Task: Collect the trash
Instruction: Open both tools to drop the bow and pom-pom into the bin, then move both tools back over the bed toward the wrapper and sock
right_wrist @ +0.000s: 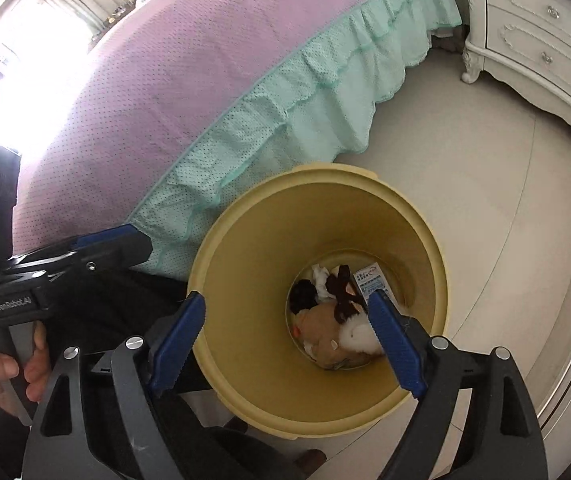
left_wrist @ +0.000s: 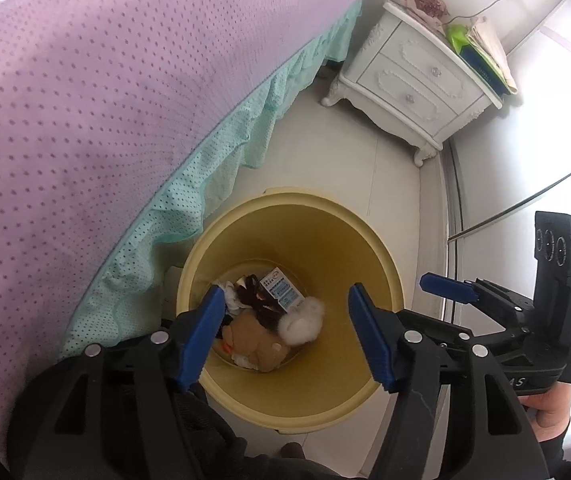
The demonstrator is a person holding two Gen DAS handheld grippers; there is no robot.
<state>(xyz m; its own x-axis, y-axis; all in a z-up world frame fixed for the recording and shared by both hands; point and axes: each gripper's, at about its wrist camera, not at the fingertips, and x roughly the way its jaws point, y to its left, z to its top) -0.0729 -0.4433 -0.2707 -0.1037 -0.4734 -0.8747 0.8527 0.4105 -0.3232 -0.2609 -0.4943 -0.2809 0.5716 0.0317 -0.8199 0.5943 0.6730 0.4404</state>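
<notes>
bin (left_wrist: 381,280) beside bed (left_wrist: 85,100), trash (left_wrist: 269,320) inside (nightstand (left_wrist: 413,80) behind)

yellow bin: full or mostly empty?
Mostly empty. The yellow bin holds only one layer on its bottom: a small carton, a white fluffy wad, a tan lump. Its inner walls are bare above them.

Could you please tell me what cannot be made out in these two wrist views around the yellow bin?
- Bottom of the round yellow plastic bin: in the left wrist view, piled trash covers it, including a brown wad and white fluff.
- Small printed carton: text too small; the right gripper covers its lower end in the right wrist view.
- Under the purple dotted bed: hidden by the mint ruffled skirt.
</notes>
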